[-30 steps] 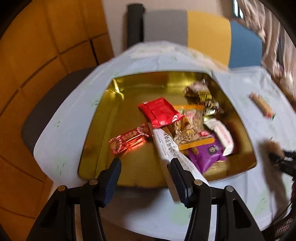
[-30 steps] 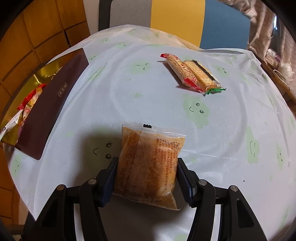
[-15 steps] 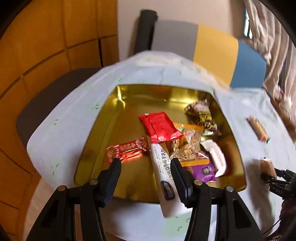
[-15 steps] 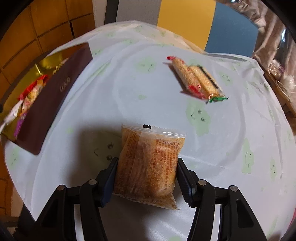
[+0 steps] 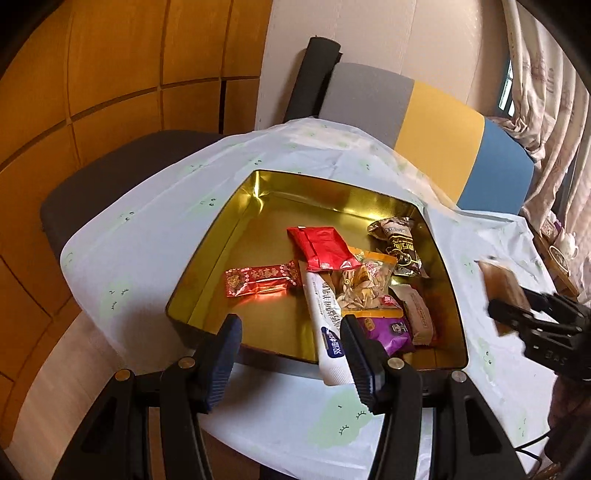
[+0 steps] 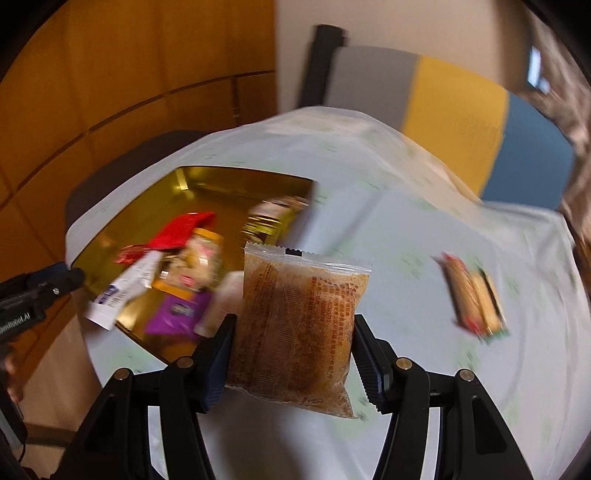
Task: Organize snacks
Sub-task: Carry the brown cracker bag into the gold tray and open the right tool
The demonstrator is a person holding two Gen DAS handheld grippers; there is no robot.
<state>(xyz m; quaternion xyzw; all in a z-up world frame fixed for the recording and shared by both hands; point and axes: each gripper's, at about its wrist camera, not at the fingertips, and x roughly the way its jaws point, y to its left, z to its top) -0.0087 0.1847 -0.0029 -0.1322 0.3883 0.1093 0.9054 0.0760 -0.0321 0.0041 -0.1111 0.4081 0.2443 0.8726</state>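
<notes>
We see orange wood-panelled walls (image 5: 110, 74) beside a cream plaster wall (image 5: 388, 33), a grey, yellow and blue padded bench back (image 5: 436, 129), a dark grey chair seat (image 5: 110, 173) and pale patterned curtains (image 5: 546, 92).

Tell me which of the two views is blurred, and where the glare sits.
Right wrist view: motion blur smears the gold tin, the tablecloth and the snack bars; only the brown snack packet gripped in the right claw stays sharp. Left wrist view: mostly crisp, with bright glare on the tin's far inner wall; the right claw at the edge is blurred.
</notes>
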